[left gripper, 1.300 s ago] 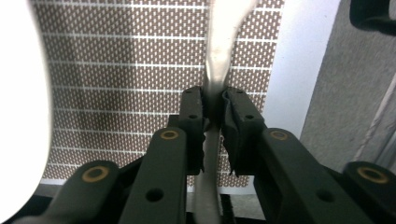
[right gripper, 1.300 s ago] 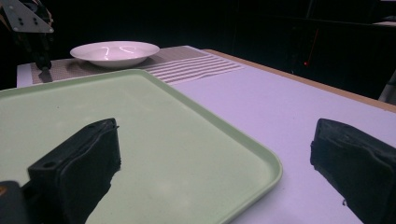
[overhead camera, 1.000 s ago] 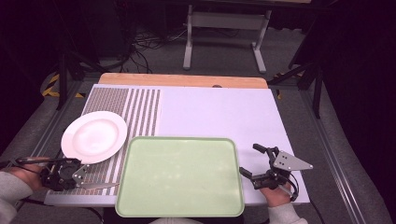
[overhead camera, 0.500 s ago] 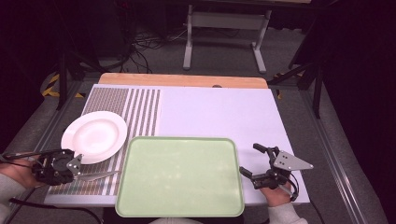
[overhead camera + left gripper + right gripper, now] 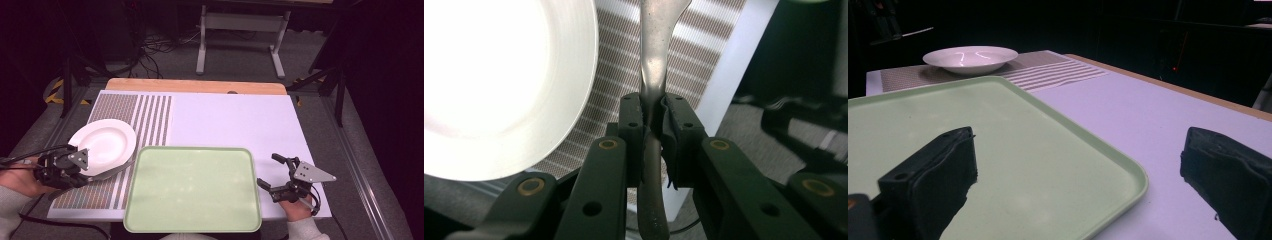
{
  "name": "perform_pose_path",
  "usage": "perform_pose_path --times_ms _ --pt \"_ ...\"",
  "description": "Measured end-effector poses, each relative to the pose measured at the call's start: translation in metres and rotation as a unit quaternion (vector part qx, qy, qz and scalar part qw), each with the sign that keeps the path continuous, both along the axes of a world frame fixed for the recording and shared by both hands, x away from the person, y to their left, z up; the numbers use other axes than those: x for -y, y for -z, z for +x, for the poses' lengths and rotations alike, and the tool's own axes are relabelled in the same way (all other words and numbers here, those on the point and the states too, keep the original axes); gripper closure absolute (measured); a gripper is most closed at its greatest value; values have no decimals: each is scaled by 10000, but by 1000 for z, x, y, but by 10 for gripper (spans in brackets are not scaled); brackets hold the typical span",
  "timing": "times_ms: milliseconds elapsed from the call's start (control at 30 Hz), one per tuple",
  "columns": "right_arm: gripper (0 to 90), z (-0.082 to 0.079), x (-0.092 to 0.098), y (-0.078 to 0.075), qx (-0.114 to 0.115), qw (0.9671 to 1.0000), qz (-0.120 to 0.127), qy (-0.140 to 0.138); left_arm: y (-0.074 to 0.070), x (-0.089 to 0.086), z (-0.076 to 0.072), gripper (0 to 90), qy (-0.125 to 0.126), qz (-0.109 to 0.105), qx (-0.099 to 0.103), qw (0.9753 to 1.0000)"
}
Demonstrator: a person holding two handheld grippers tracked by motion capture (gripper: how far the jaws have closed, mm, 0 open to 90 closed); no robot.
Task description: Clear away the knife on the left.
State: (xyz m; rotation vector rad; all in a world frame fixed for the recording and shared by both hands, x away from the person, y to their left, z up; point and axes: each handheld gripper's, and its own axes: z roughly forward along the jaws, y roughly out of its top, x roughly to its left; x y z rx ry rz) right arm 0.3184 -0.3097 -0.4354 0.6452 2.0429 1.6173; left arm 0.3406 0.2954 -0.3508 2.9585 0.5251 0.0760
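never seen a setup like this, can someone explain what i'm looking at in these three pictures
A person sits at a table and works with a hand-held two-jaw tool in each hand instead of bare fingers. The high view looks down from above: the left gripper is at the left, the right gripper at the right. The other two pictures come from small cameras riding on each gripper, looking along its black jaws.

On the table lie a striped mat, a white plate and an empty green tray.

The left gripper is shut on the handle of a metal utensil, next to the plate. The right gripper is open and holds nothing, beside the tray's right edge.
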Motion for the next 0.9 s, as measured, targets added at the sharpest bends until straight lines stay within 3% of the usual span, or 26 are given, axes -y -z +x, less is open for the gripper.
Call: perform_pose_path --times_ms 133,300,433,467,500,833,900 --pt "23 0 0 0 0 10000 -2 6 -7 6 2 801 -216 -273 -132 9993" --pt "24 0 0 0 -1 10000 3 9 -16 15 4 802 -469 -566 -150 9972" --pt "23 1 1 0 -8 10000 11 11 -19 22 6 801 -688 -936 -225 9930" --pt "24 1 1 0 -6 10000 13 8 -20 25 7 801 -787 -1071 -272 9908" --pt "24 1 1 0 -6 10000 13 8 -20 25 7 801 -787 -1071 -272 9908" --pt "23 0 1 0 7 10000 16 27 -19 49 10 801 -940 -1541 -454 9825" --pt "23 0 1 0 7 10000 15 31 -16 54 10 801 -932 -1541 -455 9826"
